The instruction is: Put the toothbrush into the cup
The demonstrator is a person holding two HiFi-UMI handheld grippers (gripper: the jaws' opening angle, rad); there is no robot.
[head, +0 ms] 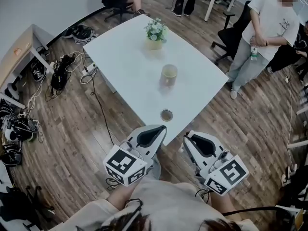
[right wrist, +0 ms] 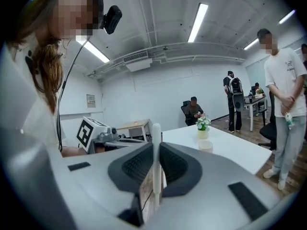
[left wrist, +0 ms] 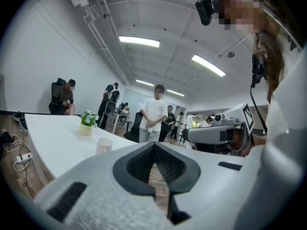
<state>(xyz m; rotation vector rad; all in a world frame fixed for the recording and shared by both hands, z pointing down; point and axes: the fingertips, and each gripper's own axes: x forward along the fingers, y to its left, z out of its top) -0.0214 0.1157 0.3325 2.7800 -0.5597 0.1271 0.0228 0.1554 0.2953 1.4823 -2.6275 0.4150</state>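
A pale cup [head: 169, 72] stands upright near the middle of the white table [head: 130, 66]; it also shows as the cup [left wrist: 103, 146] and the cup [right wrist: 205, 145] in the gripper views. The thin white toothbrush [right wrist: 156, 152] stands upright between the jaws of my right gripper [right wrist: 156, 150], which is shut on it. In the head view my right gripper [head: 188, 137] hangs off the table's near corner, and the toothbrush cannot be made out there. My left gripper [head: 161, 128] is beside it at the same corner, shut with nothing held; its jaws [left wrist: 154, 146] point toward the table.
A small potted plant [head: 155, 34] stands at the table's far side. A small round dish-like thing [head: 166, 115] lies near the front corner. A person [head: 263, 30] stands right of the table, with office chairs [head: 226, 32] nearby. Cables and a power strip [head: 86, 71] lie on the floor at left.
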